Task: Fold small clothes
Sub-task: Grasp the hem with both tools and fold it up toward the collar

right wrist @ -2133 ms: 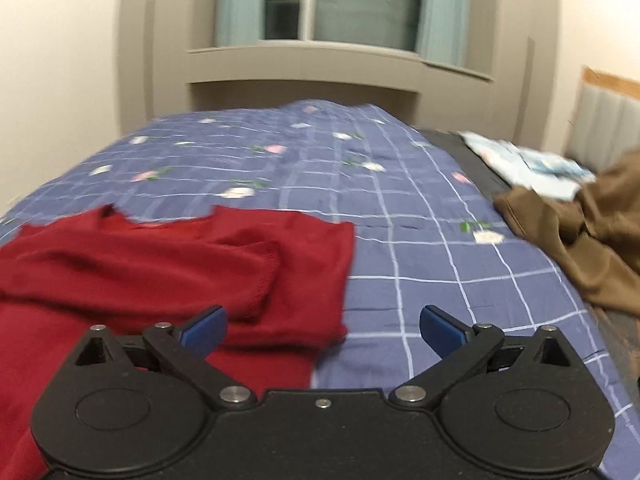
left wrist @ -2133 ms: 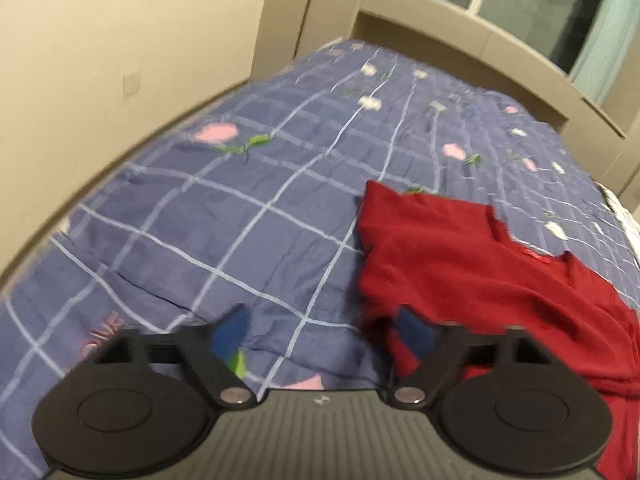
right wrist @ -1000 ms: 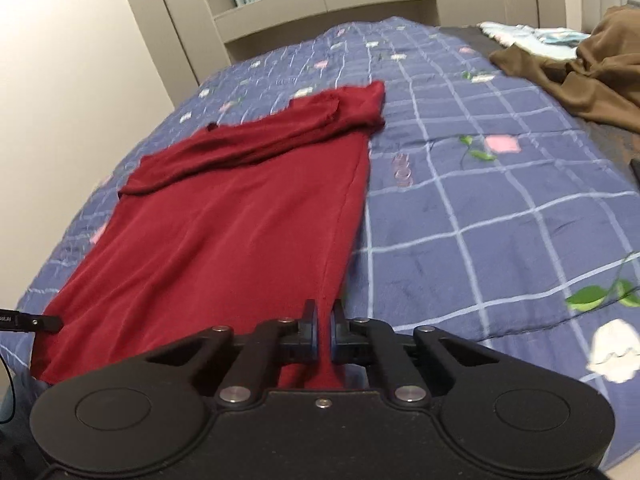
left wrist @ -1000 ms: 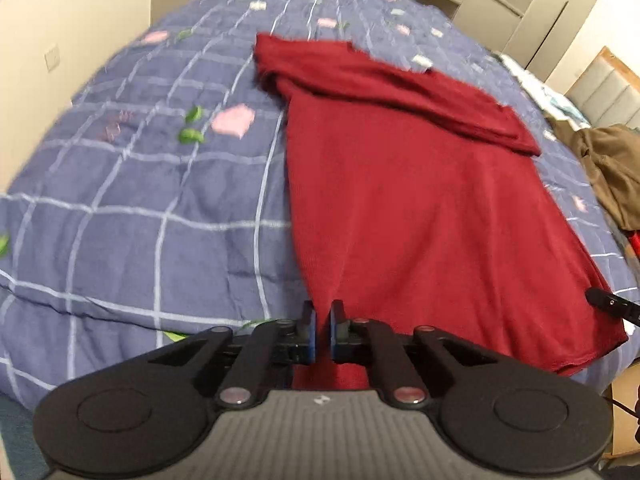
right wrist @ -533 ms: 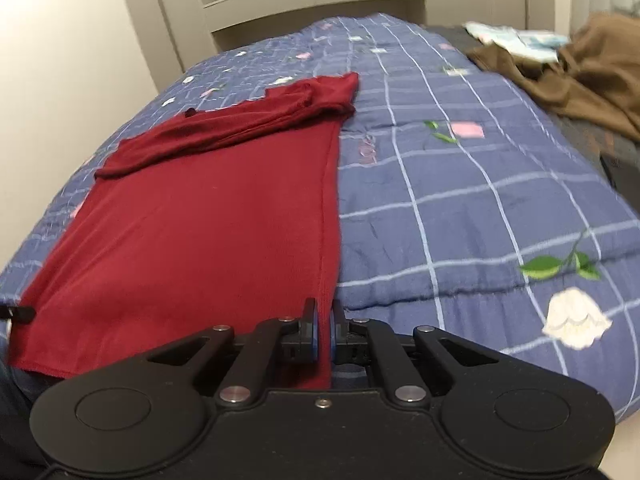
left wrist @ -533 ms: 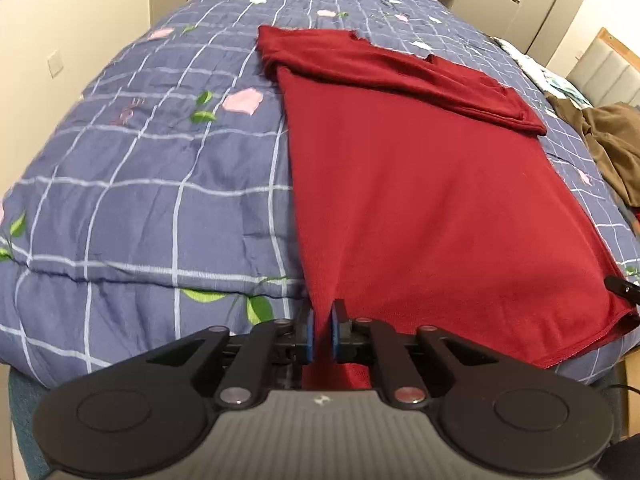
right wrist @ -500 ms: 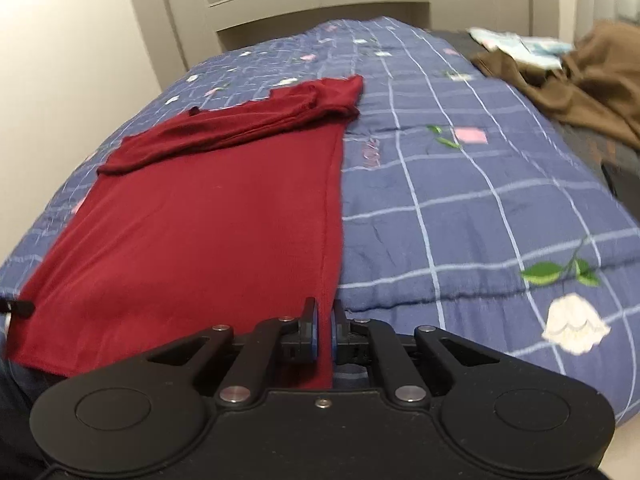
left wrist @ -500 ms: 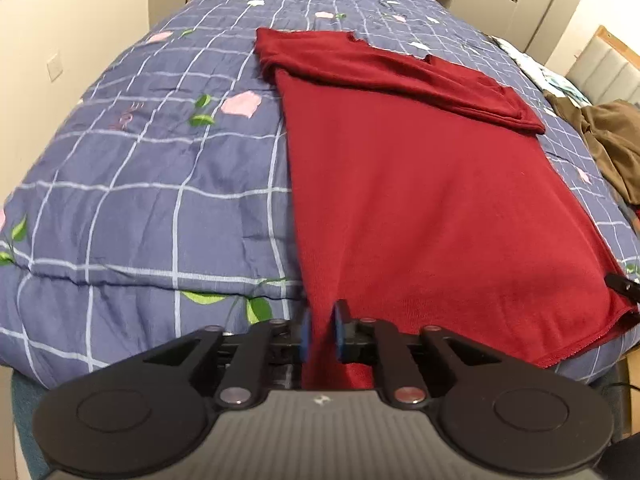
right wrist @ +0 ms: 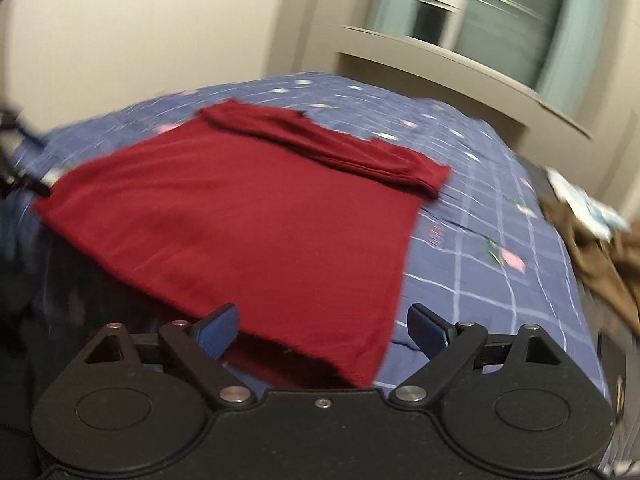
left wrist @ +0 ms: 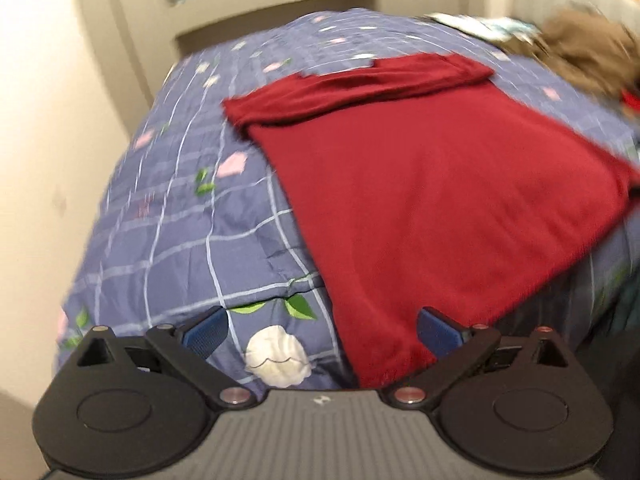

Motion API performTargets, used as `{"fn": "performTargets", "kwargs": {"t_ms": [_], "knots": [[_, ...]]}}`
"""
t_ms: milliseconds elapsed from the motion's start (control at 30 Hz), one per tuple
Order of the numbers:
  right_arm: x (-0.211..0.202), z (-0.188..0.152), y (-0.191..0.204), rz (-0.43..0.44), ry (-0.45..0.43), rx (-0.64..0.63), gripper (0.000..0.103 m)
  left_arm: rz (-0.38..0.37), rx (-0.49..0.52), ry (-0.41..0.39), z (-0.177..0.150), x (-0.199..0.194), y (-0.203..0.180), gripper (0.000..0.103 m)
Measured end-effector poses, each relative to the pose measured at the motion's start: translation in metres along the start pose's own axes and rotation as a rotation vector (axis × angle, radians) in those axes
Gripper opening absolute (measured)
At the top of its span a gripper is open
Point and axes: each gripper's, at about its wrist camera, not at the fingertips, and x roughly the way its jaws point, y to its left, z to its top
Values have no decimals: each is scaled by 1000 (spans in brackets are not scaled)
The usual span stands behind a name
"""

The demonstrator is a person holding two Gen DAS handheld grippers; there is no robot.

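**Red garment spread flat, both grippers letting go**

A dark red knit garment (left wrist: 432, 200) lies flat on the blue checked floral bedspread (left wrist: 180, 248), its long axis running from the bed's near edge toward the far end, where a folded band crosses it. Its hem hangs over the near edge.

The left gripper (left wrist: 320, 326) has jaws opening wide, the hem's left corner between them, untouched. The right gripper (right wrist: 322, 322) likewise, over the right corner.

Only the right wrist view shows the window (right wrist: 492, 20); both views show a crumpled brown garment (right wrist: 600, 248).
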Motion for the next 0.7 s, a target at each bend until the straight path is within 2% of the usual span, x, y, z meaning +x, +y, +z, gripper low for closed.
{"fn": "performTargets", "kwargs": {"t_ms": [133,200,300,433,533,600,700], "knots": [[3,-3,16,23,40,-125,92,45,197,-3,-17,-5,-28,102],[3,-7,21,28,53,-181,92,56,259,8,-25,-5,-38,102],[6,-13,27,1,70,-233,92,82,291,10,-32,-1,-45,102],[14,-19,35,-43,83,-307,92,173,365,-9,-35,8,-57,102],[16,-26,41,-56,70,-356,93,226,453,-28,-41,19,-67,103],[19,-27,45,-71,54,-392,93,253,467,-28,-42,25,-70,103],[19,-27,49,-85,17,-429,92,279,478,-73,-42,24,-70,103]]}}
